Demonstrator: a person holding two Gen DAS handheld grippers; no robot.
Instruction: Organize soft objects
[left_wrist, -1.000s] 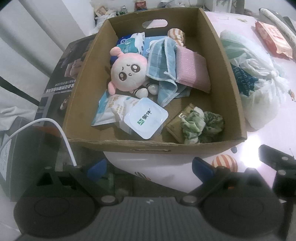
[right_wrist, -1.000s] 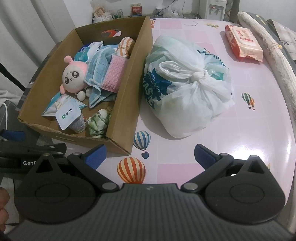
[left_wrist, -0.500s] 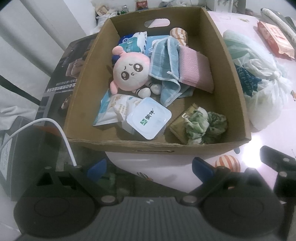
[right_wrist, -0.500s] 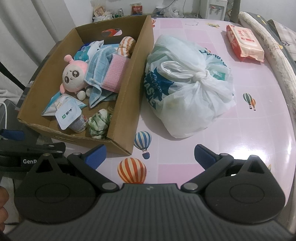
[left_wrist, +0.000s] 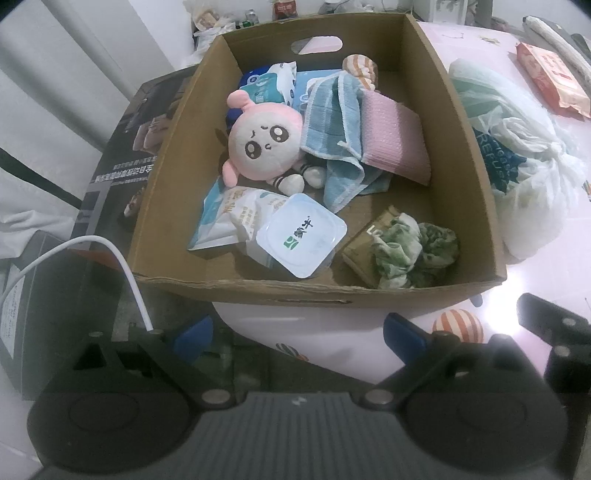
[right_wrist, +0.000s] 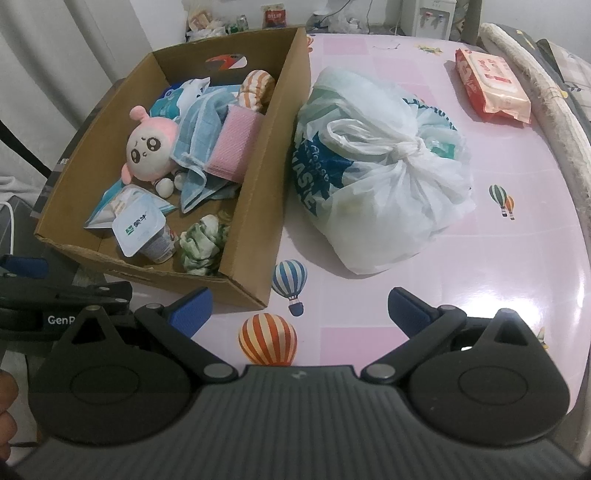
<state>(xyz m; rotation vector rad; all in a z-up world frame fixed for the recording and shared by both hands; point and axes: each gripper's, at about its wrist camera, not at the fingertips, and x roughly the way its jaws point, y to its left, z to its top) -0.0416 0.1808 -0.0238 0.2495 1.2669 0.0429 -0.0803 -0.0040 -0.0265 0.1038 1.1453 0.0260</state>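
A cardboard box (left_wrist: 476, 177) (right_wrist: 255, 221) on the pink table holds a pink plush doll (left_wrist: 262, 147) (right_wrist: 149, 151), a blue towel (left_wrist: 336, 122) (right_wrist: 199, 147), a pink sponge pad (left_wrist: 391, 140) (right_wrist: 236, 147), a striped sock ball (left_wrist: 360, 68) (right_wrist: 256, 86), a green scrunchie (left_wrist: 413, 251) (right_wrist: 201, 243), a lidded cup (left_wrist: 301, 240) (right_wrist: 140, 229) and packets (left_wrist: 221, 218). My left gripper (left_wrist: 297, 332) is open and empty before the box's near wall. My right gripper (right_wrist: 299, 304) is open and empty over the table, right of the box's near corner.
A tied white plastic bag (right_wrist: 384, 173) (left_wrist: 517, 162) lies right of the box. A red wipes pack (right_wrist: 491, 85) (left_wrist: 550, 81) lies at the far right. A dark printed carton (left_wrist: 122, 162) and a white cable (left_wrist: 110, 258) are left of the box.
Both views have drifted slightly nearer the box. Both grippers stay open and empty, and nothing in the box has moved.
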